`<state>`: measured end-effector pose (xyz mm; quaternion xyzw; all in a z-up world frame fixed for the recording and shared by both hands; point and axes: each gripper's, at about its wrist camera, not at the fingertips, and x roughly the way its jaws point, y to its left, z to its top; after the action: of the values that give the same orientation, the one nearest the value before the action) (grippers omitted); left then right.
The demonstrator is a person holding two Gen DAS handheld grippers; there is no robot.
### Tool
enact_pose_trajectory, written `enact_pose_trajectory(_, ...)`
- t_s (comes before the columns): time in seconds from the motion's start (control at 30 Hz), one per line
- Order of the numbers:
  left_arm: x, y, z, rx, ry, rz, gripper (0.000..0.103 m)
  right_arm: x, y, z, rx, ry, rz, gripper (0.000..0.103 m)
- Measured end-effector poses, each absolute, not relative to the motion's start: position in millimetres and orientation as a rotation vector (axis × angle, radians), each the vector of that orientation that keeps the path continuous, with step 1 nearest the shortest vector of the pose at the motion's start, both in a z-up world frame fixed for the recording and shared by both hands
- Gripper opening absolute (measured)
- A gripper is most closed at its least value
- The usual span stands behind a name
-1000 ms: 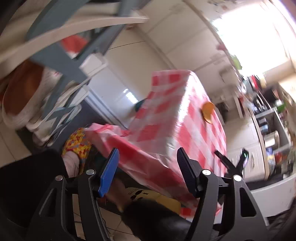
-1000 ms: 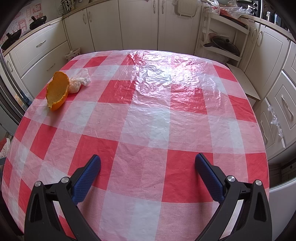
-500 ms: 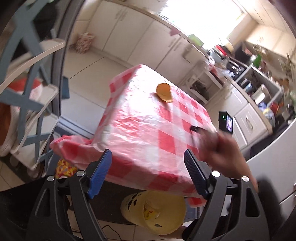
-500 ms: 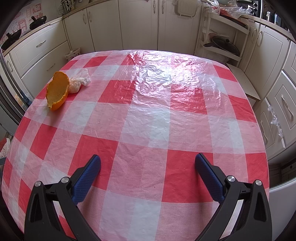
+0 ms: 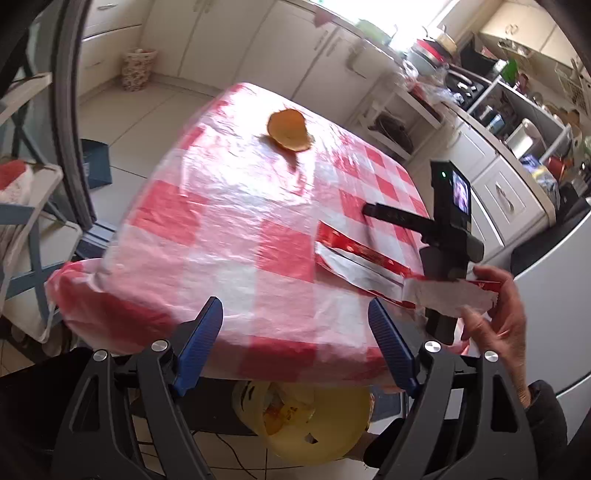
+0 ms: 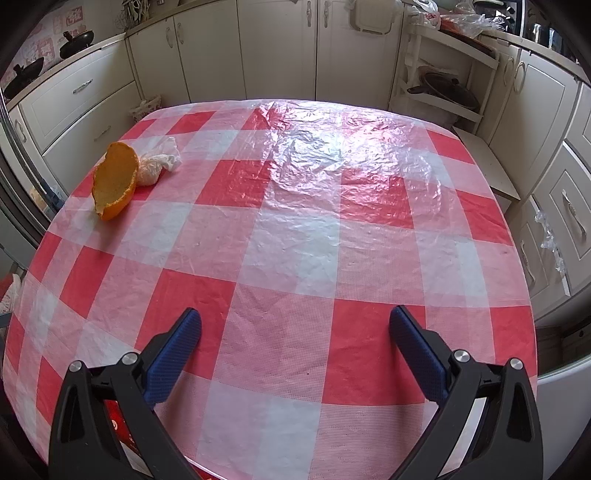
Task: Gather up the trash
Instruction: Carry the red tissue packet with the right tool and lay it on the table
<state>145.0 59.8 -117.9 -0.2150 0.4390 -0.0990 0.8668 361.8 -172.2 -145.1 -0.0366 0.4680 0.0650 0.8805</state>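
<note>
Lying curled, hollow orange peel

Tablecloth: red-and-white check. Orange peel: orange. Crumpled tissue: white. Wrapper: red, white inside. Bin: yellow. Cabinets: cream.

Cream kitchen cabinets; pale tiled floor; bright window; checked table.

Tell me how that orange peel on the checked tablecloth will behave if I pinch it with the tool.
The orange peel is a thin, hollow cup with a ragged rim, so it will probably be light and may flex or crack under a firm pinch. It stands on its curved side, so a nudge could rock or tip it. The plastic-covered tablecloth looks glossy, so it may slide instead of staying put.
</note>
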Motion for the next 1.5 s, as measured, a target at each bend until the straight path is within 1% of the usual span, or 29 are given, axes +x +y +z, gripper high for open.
enact_pose_trajectory(0.13, 156.0, 35.6, -121.2, -0.418, 0.938, -0.259, 0.077, 361.6, -173.0, -144.8, -0.077, 0.976, 0.136, 0.097)
enact_pose_trajectory(0.47, 215.9, -24.3, -138.8, -0.329, 0.987, -0.332, 0.078, 361.0, -171.8, -145.2, -0.077, 0.977, 0.136, 0.097)
enact_pose_trajectory(0.6, 225.3, -36.7, -147.4, -0.312, 1.004, -0.335, 0.078, 361.3, -172.8, -144.7, -0.077, 0.977, 0.137, 0.097)
enact_pose_trajectory(0.77, 226.7, -51.4, -149.0, -0.263, 0.971, -0.333, 0.077, 360.6, -172.3, -145.3, -0.076, 0.979, 0.139, 0.097)
enact_pose_trajectory(0.8, 226.8, -51.4, -149.0, -0.262, 0.966, -0.34, 0.074, 360.0, -172.7, -145.2, -0.079, 0.981, 0.146, 0.097)
enact_pose_trajectory(0.83, 226.4, -52.6, -149.1, -0.261, 0.965, -0.348, 0.062, 359.0, -173.4, -144.2, -0.09, 1.006, 0.167, 0.097)
enact_pose_trajectory(0.87, 226.7, -55.1, -150.2, -0.254, 0.971, -0.363, 0.044, 359.0, -171.9, -142.7, -0.12, 1.053, 0.207, 0.097)
enact_pose_trajectory(0.9, 227.3, -57.8, -151.4, -0.247, 0.98, -0.378, 0.034, 358.5, -173.0, -140.9, -0.131, 1.082, 0.249, 0.097)
enact_pose_trajectory(0.93, 228.1, -60.4, -152.9, -0.243, 0.989, -0.392, 0.02, 356.4, -176.5, -139.1, -0.116, 1.086, 0.263, 0.097)
enact_pose_trajectory(0.97, 228.0, -62.4, -154.5, -0.24, 0.996, -0.402, 0.01, 353.8, -181.9, -136.6, -0.078, 1.088, 0.285, 0.097)
enact_pose_trajectory(1.03, 226.3, -65.1, -156.3, -0.241, 1.003, -0.423, 0.001, 342.6, -195.2, -123.1, -0.021, 1.055, 0.289, 0.097)
enact_pose_trajectory(1.07, 225.1, -65.1, -155.9, -0.244, 1.004, -0.433, 0.001, 334.7, -199.9, -111.5, -0.02, 1.012, 0.283, 0.097)
enact_pose_trajectory(1.17, 217.8, -60.9, -148.1, -0.258, 0.979, -0.463, 0.0, 288.1, -212.0, -46.6, -0.056, 0.731, 0.274, 0.097)
enact_pose_trajectory(1.2, 214.5, -56.5, -144.8, -0.278, 0.973, -0.479, 0.0, 275.3, -215.4, -31.2, -0.066, 0.664, 0.275, 0.097)
enact_pose_trajectory(1.23, 211.5, -52.1, -142.2, -0.295, 0.969, -0.49, 0.0, 259.1, -219.8, -15.3, -0.061, 0.606, 0.296, 0.097)
enact_pose_trajectory(1.27, 207.9, -47.2, -139.7, -0.311, 0.966, -0.498, 0.0, 249.2, -224.8, -9.0, -0.037, 0.595, 0.324, 0.097)
enact_pose_trajectory(1.3, 205.5, -43.7, -137.7, -0.322, 0.964, -0.507, 0.0, 244.1, -230.1, -10.9, 0.0, 0.634, 0.368, 0.097)
enact_pose_trajectory(1.37, 199.0, -36.7, -132.8, -0.338, 0.959, -0.522, 0.0, 239.5, -240.0, -28.1, 0.081, 0.783, 0.438, 0.097)
enact_pose_trajectory(1.43, 191.4, -29.8, -127.3, -0.333, 0.948, -0.521, 0.0, 232.9, -251.5, -44.1, 0.141, 0.842, 0.414, 0.097)
enact_pose_trajectory(1.5, 187.7, -22.7, -124.5, -0.343, 0.948, -0.509, 0.0, 233.9, -250.9, -55.4, 0.11, 0.902, 0.368, 0.097)
